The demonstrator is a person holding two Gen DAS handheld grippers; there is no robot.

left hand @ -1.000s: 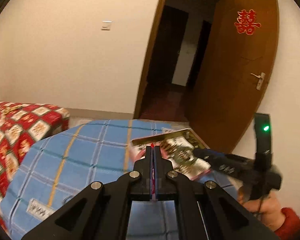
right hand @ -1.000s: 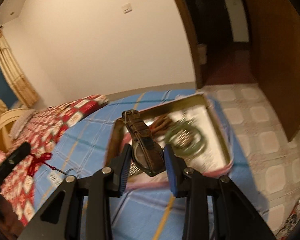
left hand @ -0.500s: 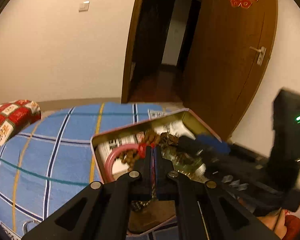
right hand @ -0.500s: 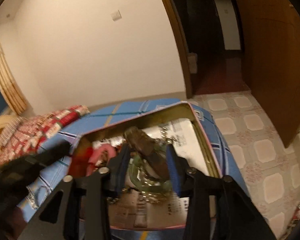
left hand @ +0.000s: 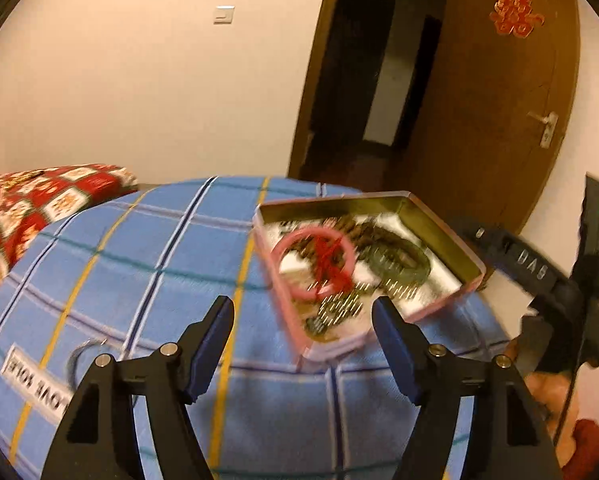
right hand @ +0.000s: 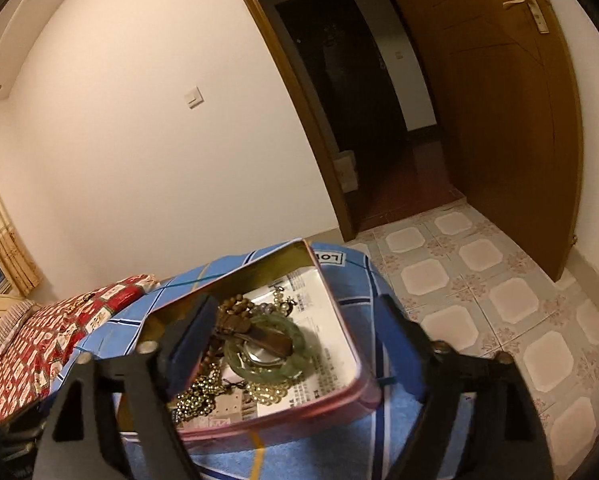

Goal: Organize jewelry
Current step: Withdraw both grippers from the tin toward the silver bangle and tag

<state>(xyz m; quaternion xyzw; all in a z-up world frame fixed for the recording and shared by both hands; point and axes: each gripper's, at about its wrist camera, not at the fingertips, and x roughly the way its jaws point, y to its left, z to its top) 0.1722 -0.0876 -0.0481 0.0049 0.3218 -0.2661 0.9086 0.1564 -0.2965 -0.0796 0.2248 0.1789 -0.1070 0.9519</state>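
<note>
A pink tin (left hand: 451, 244) with a gold inside stands on a blue checked cloth (left hand: 139, 264). In it lie a pink bangle (left hand: 299, 288) with a red cord (left hand: 327, 264) across it, a green bangle (left hand: 415, 256) and gold bead chains (right hand: 203, 392). A watch with a brown strap (right hand: 259, 336) rests on the green bangle (right hand: 299, 356). My left gripper (left hand: 301, 312) hovers at the tin's near corner, jaws opening, nothing between them. My right gripper (right hand: 295, 320) straddles the tin (right hand: 339, 312), jaws opening, the watch lying loose below them.
A red patterned bedspread (left hand: 31, 204) lies to the left of the cloth. Behind stand a white wall, an open wooden door (right hand: 511, 120) and a tiled floor (right hand: 479, 280). A hand (left hand: 547, 392) holds the other tool at the right edge. A metal ring (left hand: 79, 356) lies on the cloth.
Both grippers came down over the tin and opened. The left let go of the red cord, now on the pink bangle. The right released the watch onto the green bangle.
</note>
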